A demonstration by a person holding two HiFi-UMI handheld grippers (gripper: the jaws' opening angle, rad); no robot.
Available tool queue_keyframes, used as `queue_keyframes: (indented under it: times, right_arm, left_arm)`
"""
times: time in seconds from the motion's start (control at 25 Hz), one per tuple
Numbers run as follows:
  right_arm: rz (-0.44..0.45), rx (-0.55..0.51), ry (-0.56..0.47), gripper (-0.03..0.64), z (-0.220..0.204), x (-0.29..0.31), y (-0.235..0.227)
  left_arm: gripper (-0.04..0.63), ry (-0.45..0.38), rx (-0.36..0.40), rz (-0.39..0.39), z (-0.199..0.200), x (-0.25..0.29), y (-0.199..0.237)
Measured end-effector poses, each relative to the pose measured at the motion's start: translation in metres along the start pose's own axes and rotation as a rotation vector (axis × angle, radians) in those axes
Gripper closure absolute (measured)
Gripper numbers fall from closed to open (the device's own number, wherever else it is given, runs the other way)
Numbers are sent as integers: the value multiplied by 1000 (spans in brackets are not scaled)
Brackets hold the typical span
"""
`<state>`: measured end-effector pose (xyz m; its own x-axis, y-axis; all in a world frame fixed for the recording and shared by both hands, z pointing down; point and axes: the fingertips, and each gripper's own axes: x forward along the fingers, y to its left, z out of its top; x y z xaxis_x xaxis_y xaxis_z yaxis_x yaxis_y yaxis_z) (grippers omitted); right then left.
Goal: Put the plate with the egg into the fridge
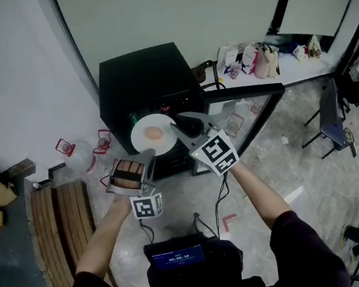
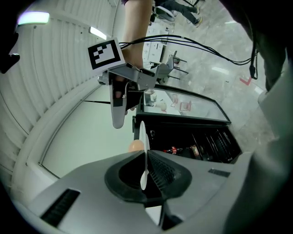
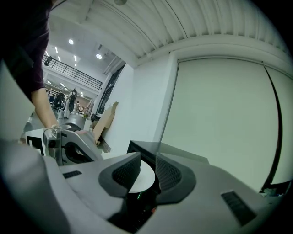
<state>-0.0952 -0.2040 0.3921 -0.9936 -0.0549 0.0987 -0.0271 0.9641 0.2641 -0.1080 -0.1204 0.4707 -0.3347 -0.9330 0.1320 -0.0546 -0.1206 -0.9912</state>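
Note:
A white plate [image 1: 154,135] with a brown egg [image 1: 154,133] on it hangs level in front of the open black fridge [image 1: 146,73]. My left gripper [image 1: 147,155] is shut on the plate's near edge. In the left gripper view the plate [image 2: 145,151] runs edge-on between the closed jaws, with the egg [image 2: 135,146] just beyond. My right gripper [image 1: 182,131] stands open beside the plate's right rim, not pressing on it. In the right gripper view the plate [image 3: 143,179] lies beyond the parted jaws of the right gripper [image 3: 147,171].
The fridge's glass door [image 1: 246,109] swings out to the right. Inside, its shelves [image 2: 197,141] hold small items. A wooden bench [image 1: 60,230] and red-capped bottles [image 1: 80,151] sit on the left. A cluttered table [image 1: 266,59] and a chair [image 1: 332,122] stand on the right.

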Motion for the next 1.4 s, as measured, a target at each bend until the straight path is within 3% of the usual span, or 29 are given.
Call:
queue_keyframes:
  times: [0.4, 0.72, 1.12, 1.4]
  right_arm:
    - [-132, -2, 23, 512, -44, 12, 36]
    - [-274, 72, 84, 512, -133, 20, 36]
    - [-288, 125, 85, 512, -274, 48, 29]
    - [-273, 178, 120, 512, -333, 58, 30]
  left_arm:
    - [574, -51, -10, -39, -18, -4, -49]
    - [574, 70, -24, -103, -44, 62, -138]
    - [574, 182, 52, -142, -85, 185, -265]
    - [574, 220, 55, -159, -91, 237, -301]
